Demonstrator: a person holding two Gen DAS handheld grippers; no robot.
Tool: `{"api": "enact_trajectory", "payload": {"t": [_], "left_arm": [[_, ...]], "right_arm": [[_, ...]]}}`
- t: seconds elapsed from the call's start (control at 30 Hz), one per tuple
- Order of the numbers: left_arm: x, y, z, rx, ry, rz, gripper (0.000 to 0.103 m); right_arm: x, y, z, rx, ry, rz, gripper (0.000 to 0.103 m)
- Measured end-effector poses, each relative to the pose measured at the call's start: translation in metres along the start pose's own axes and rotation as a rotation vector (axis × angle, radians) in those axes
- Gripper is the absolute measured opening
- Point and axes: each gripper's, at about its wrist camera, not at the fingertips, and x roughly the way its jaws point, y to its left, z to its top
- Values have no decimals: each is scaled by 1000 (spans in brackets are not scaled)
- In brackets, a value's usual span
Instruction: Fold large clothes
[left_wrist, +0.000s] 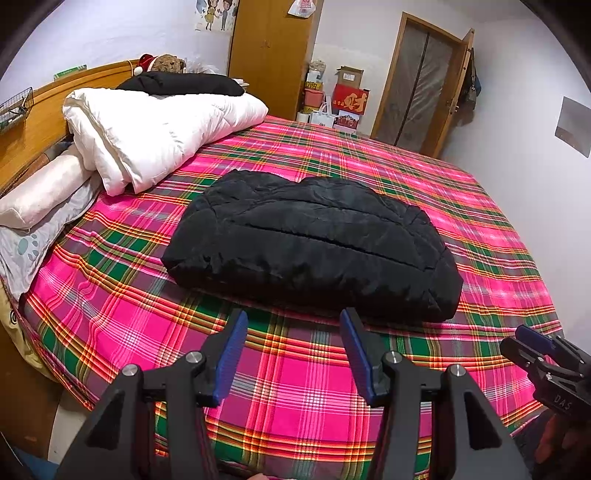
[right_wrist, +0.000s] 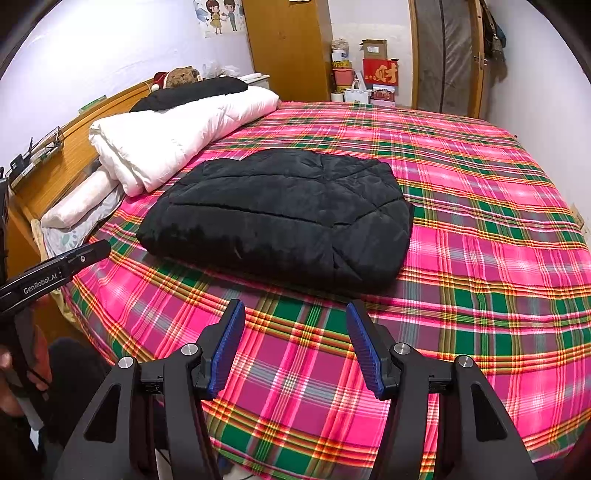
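A bed (left_wrist: 122, 325) fills both views, covered by a pink, green and orange plaid sheet (left_wrist: 295, 398). Along its headboard side lies a rolled white quilt (left_wrist: 155, 129), with a black garment (left_wrist: 184, 83) draped on top and a pillow (left_wrist: 44, 192) tucked below it. In the middle of the sheet rests the black jacket (left_wrist: 310, 240), folded into a thick, puffy bundle with quilted seams across its top; its near edge lies flat on the sheet, well apart from the quilt. A wooden wardrobe (left_wrist: 269, 51) and a door (left_wrist: 421, 85) stand at the far wall, with stacked boxes (left_wrist: 349, 99) between them. The left gripper (left_wrist: 293, 328) is poised over the bare sheet just short of the jacket's near edge, its blue-padded jaws spread with nothing between them. The right gripper (right_wrist: 295, 319) sits likewise, jaws spread and empty, near the jacket but not touching it. A stuffed toy (left_wrist: 168, 62), possibly a bear, sits at the headboard, too small to make out clearly.
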Motion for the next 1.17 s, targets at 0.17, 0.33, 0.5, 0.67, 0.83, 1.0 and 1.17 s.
{"api": "enact_trajectory", "payload": {"t": [0.17, 0.33, 0.5, 0.67, 0.83, 1.0, 1.17], "left_arm": [[0, -1, 0, -3, -4, -1, 54], [-1, -2, 0, -2, -12, 5, 54], [-2, -5, 0, 5, -12, -2, 54], [-1, -9, -1, 16, -2, 11, 54], [2, -14, -3, 37, 9, 28, 54], [0, -13, -6, 23, 2, 43, 54], [-3, -14, -7, 17, 8, 44, 54]], "right_arm": [[1, 0, 0, 0, 1, -1, 57], [1, -1, 1, 0, 1, -2, 57], [1, -1, 1, 3, 2, -2, 57], [1, -1, 1, 4, 2, -2, 57], [-1, -4, 0, 12, -2, -3, 57], [-4, -6, -2, 20, -9, -2, 57], [-10, -8, -5, 30, -18, 3, 57]]}}
